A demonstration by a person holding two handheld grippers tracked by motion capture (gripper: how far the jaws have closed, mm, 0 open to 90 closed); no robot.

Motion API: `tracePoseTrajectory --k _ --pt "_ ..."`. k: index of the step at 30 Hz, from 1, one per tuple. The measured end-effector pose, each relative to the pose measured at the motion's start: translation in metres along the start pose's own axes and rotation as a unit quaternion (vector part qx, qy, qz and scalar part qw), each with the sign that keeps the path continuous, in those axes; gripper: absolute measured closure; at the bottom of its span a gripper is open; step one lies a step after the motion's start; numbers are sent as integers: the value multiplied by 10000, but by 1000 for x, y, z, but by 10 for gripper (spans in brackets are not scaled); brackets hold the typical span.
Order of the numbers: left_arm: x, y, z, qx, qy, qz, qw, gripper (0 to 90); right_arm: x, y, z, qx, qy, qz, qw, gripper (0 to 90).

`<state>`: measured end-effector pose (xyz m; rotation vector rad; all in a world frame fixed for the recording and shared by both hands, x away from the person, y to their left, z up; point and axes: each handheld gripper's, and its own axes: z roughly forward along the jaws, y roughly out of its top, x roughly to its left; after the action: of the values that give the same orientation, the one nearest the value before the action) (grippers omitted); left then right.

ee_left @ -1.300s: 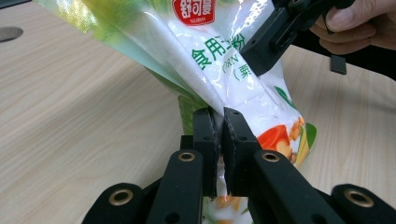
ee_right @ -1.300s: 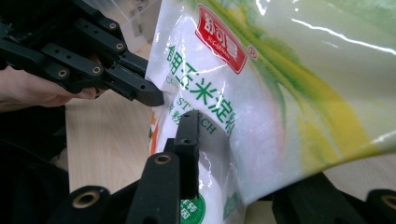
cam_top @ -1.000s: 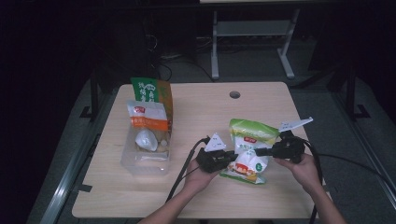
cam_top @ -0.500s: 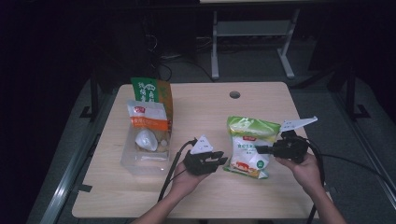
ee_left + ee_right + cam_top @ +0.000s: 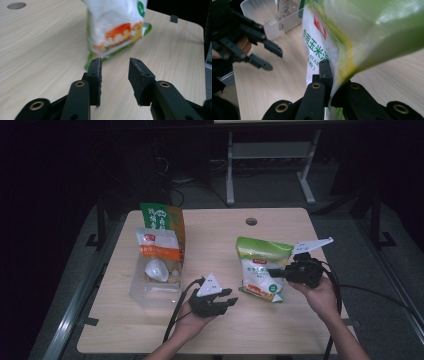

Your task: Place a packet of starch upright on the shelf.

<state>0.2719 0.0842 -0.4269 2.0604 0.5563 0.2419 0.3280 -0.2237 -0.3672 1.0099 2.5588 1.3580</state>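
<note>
A green and white starch bag stands tilted on the wooden table, right of centre. My right gripper is shut on the bag's right edge; in the right gripper view the jaws pinch the bag at its side seam. My left gripper is open, low over the table a short way left of the bag and touching nothing. The left gripper view has the open jaws pointing at the bag's lower end. The left gripper also appears open in the right gripper view.
A clear plastic bin at the table's left holds an orange and white packet and a white lump. A green and orange bag stands behind it. A cable hole lies at the table's far side.
My left gripper has drawn away from the bag, to the left and toward the person, and now stands open. The right gripper keeps hold of the bag, which has shifted slightly.
</note>
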Motion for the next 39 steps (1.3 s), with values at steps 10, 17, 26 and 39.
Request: tracePoseTrajectory --k 10,17,26,39 --pt "-12 -8 -9 -32 -80 98 9999 568 7 21 9 -59 48 -88 9999 889" --pt "-18 -15 -17 -60 -93 187 9998 550 15 38 19 -80 144 -214 9996 889" --pt "-23 -21 -24 -25 -84 183 9998 520 31 66 29 -113 280 -390 9988 889" --pt "-27 -26 -26 -60 -122 214 9997 483 55 106 47 -37 481 -739 9961 890"
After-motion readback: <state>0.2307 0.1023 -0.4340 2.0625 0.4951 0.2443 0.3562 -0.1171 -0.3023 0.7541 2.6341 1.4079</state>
